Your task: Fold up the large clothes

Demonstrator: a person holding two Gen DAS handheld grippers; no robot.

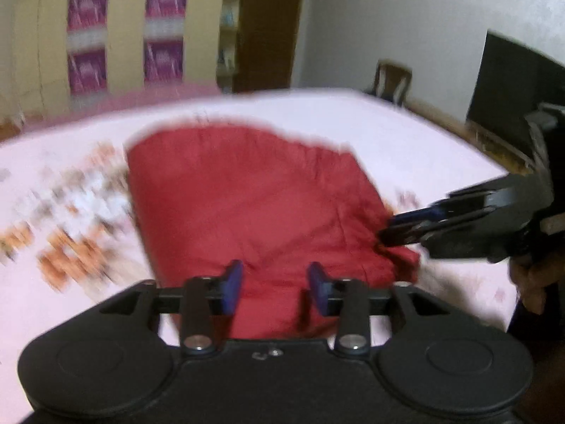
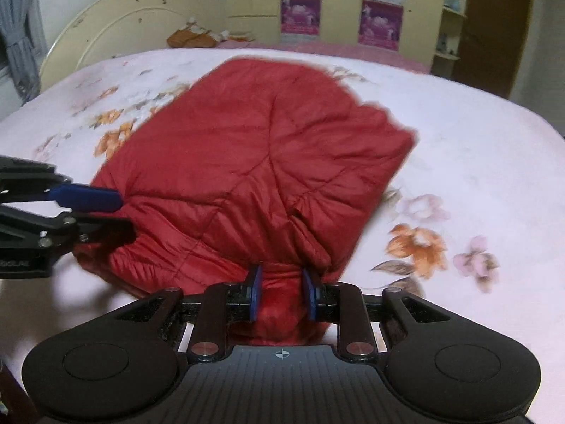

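Note:
A red quilted jacket (image 1: 247, 198) lies folded into a bundle on the pink floral bed; it also shows in the right wrist view (image 2: 254, 162). My left gripper (image 1: 275, 284) hovers at the jacket's near edge with its blue pads apart and only loose cloth between them; it also shows at the left of the right wrist view (image 2: 123, 213), at the jacket's left edge. My right gripper (image 2: 281, 291) is shut on a bunched fold at the jacket's near edge. In the left wrist view it (image 1: 388, 228) comes in from the right at the jacket's right corner.
The pink floral bedsheet (image 2: 459, 162) spreads all around the jacket. A cream headboard (image 2: 116, 24) and an orange cloth (image 2: 190, 37) are at the far end. Yellow cupboards with purple posters (image 1: 88, 39), a brown door (image 1: 272, 28), a chair (image 1: 392, 79) and a dark screen (image 1: 512, 92) stand beyond.

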